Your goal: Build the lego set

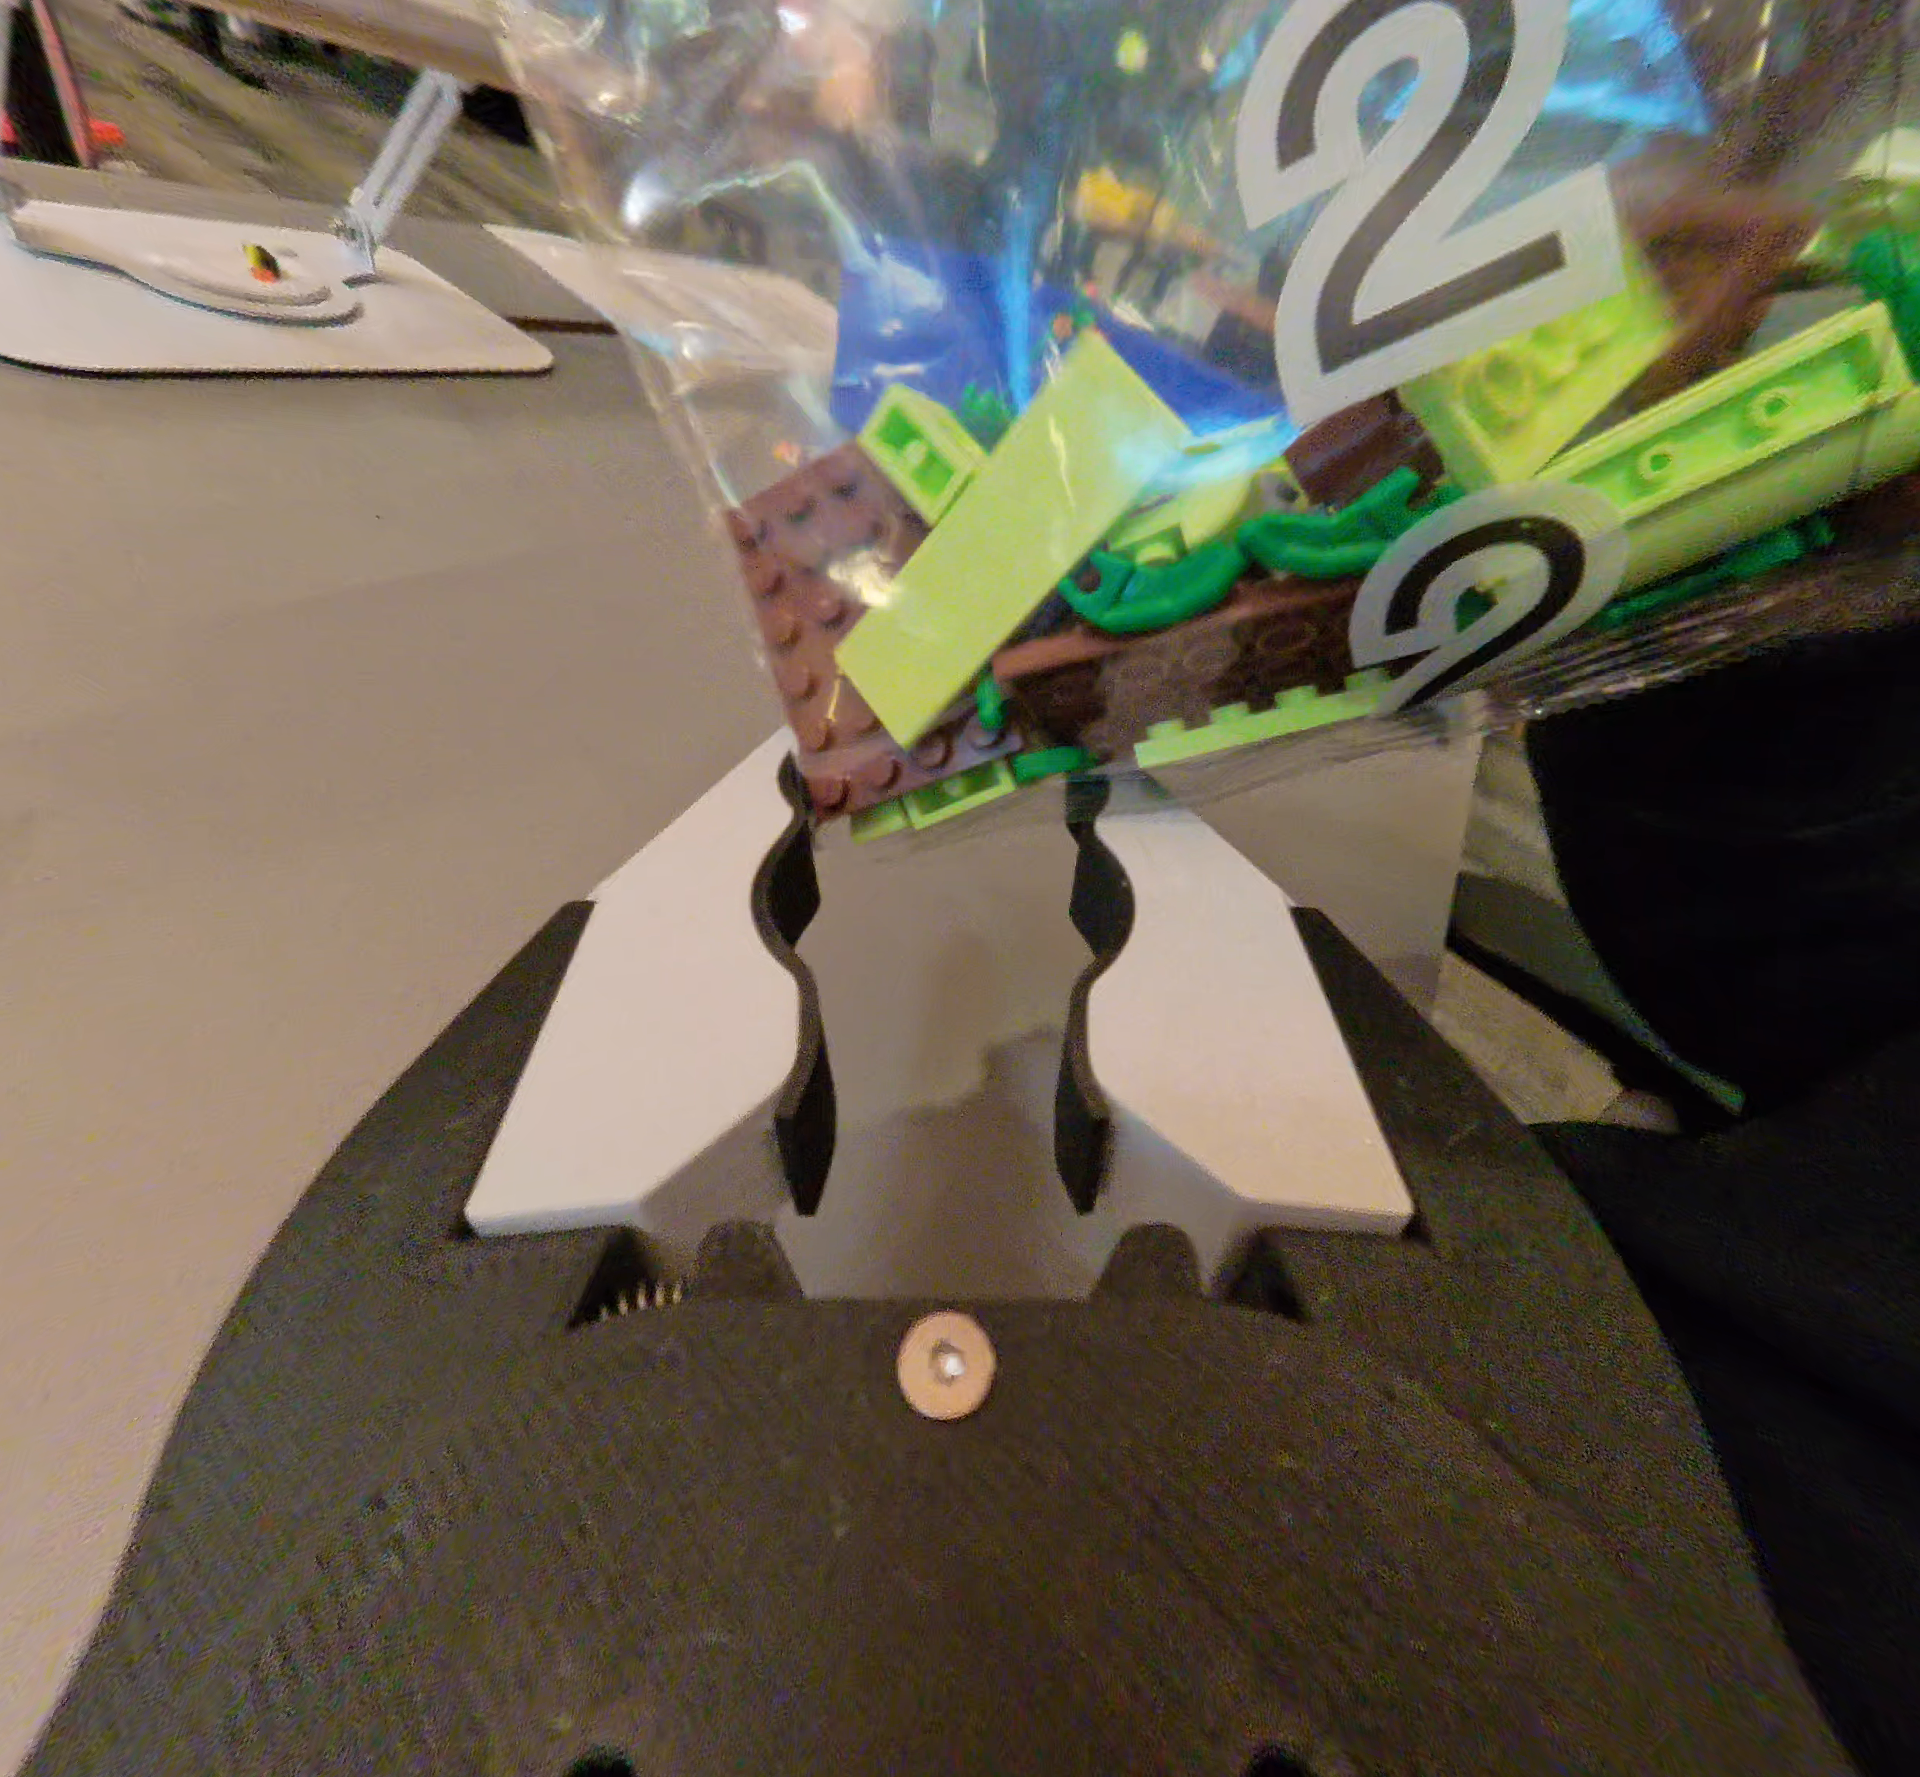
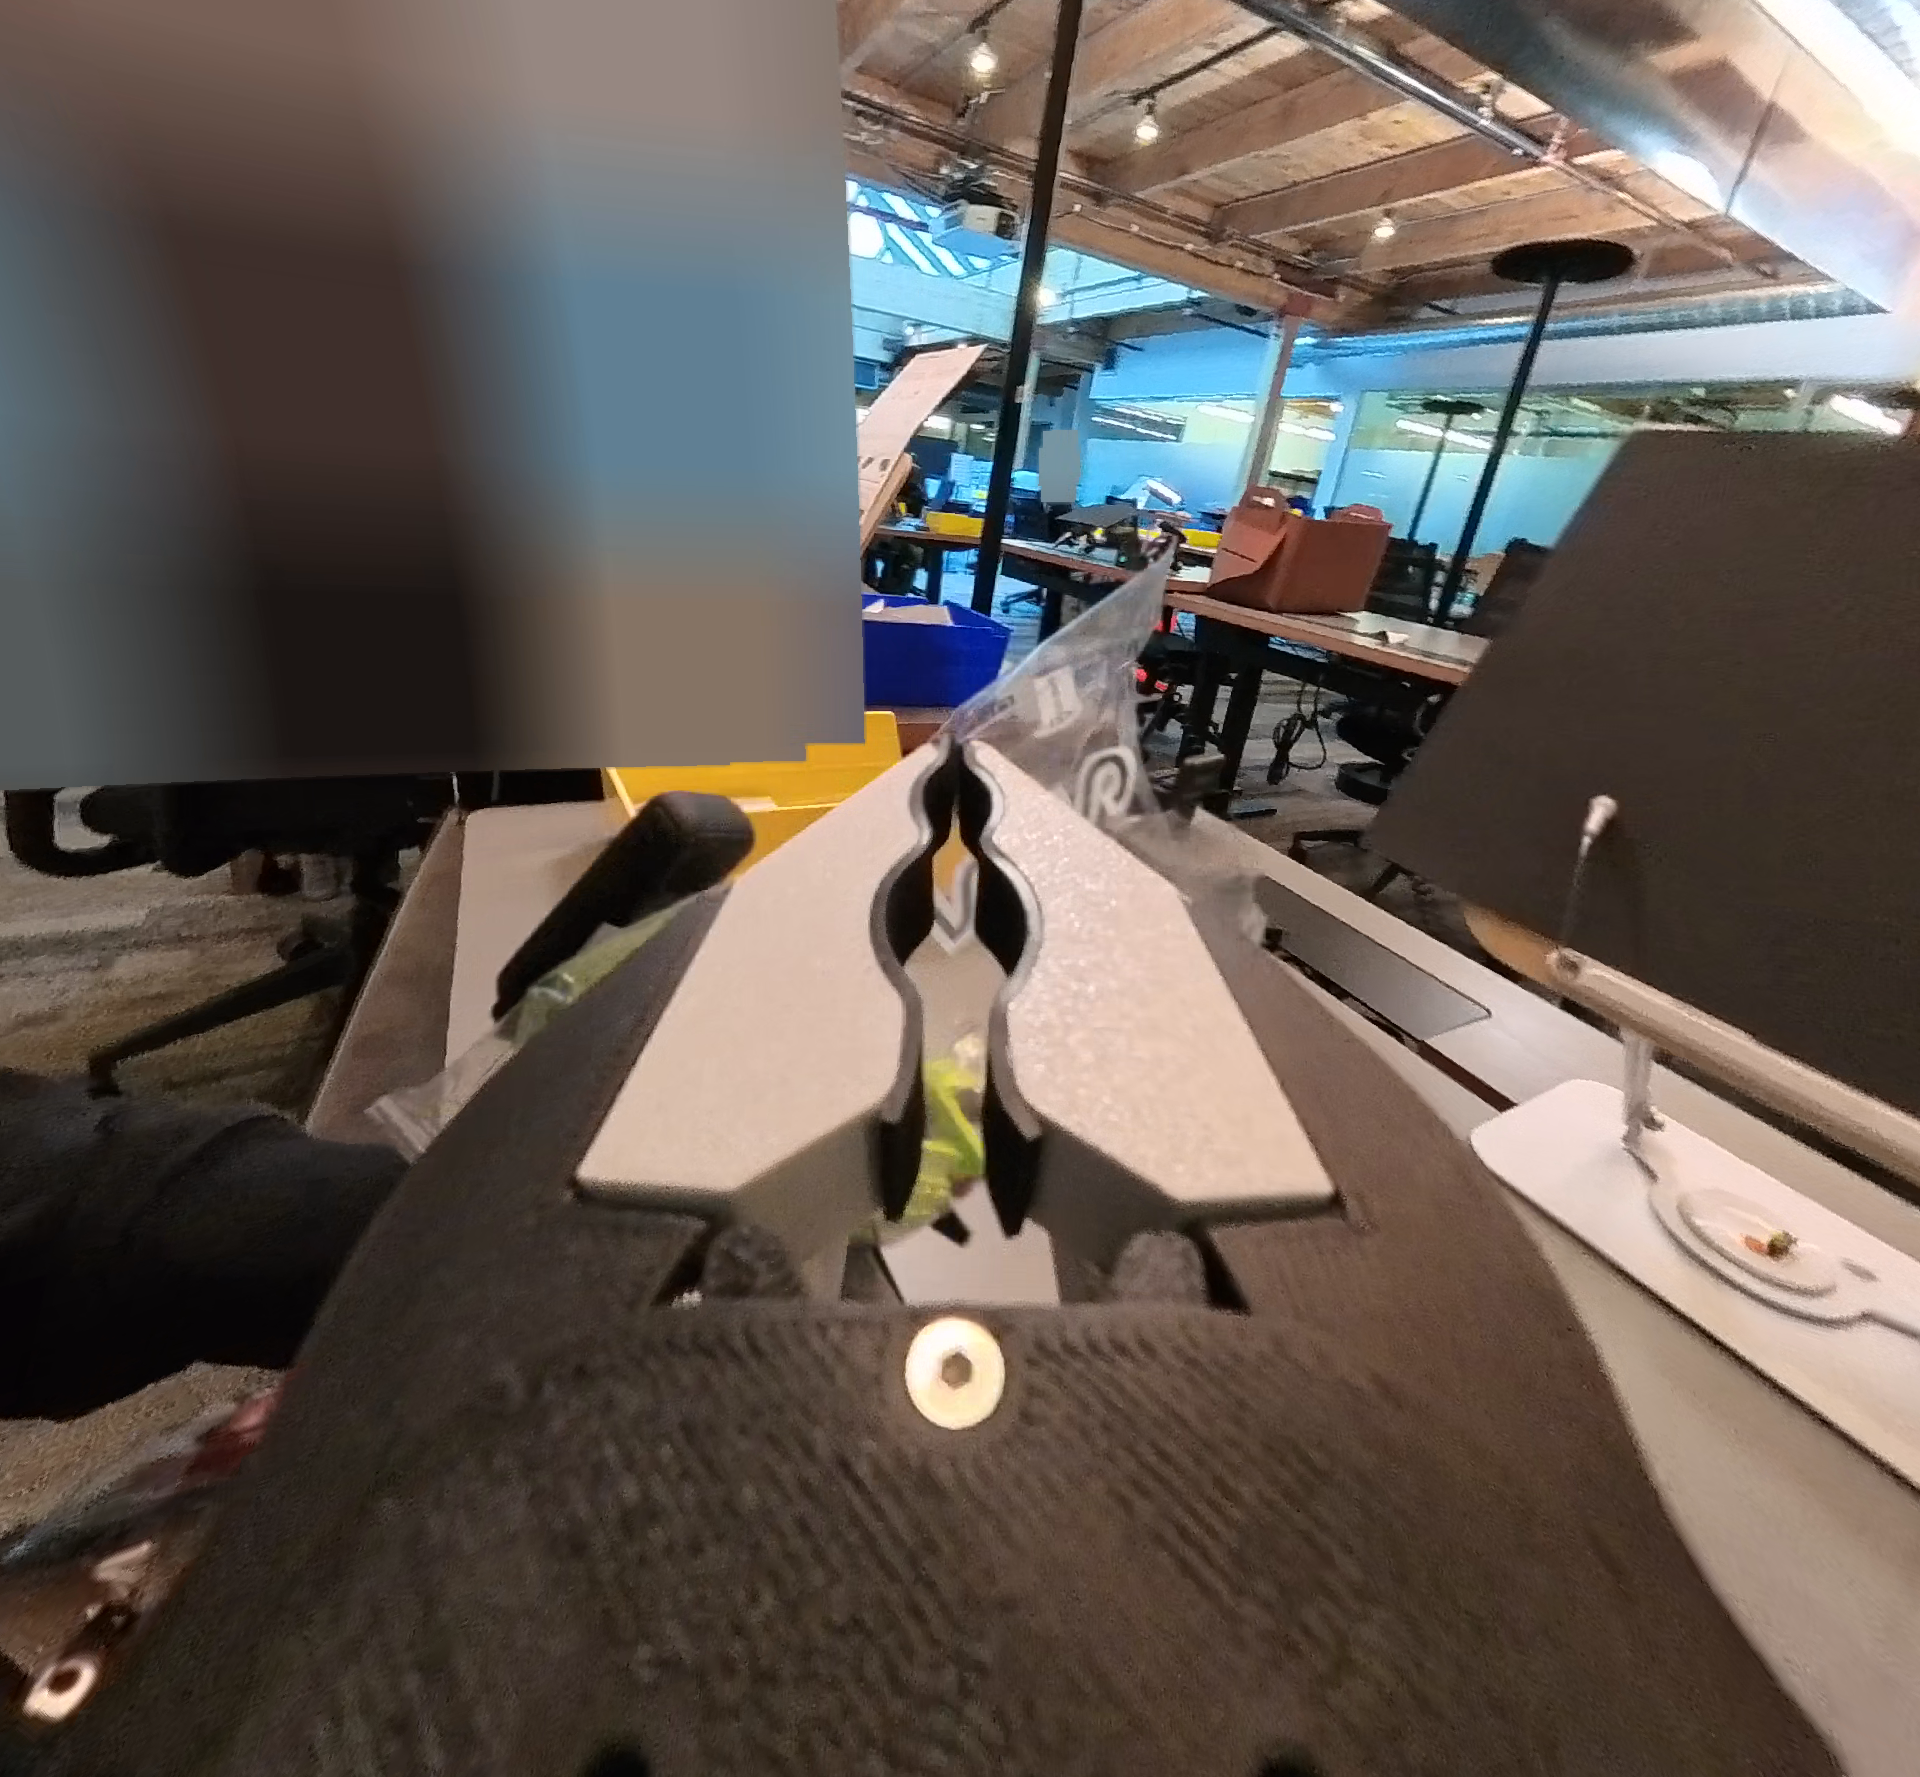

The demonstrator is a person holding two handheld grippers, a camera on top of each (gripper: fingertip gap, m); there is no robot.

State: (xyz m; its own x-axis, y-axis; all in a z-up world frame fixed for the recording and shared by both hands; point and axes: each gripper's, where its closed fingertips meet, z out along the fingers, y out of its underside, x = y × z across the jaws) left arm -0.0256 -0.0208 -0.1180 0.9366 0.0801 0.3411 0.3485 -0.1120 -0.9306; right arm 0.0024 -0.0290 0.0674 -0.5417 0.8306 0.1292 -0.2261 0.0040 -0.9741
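Left wrist view is showing the clear bag of lime, green and brown bricks hanging above the grey desk, its bottom edge sitting just at the tips of the left tongs, whose fingers are standing apart, gripping nothing. Right tongs are pinching the bag's top edge, tips closed on the plastic.
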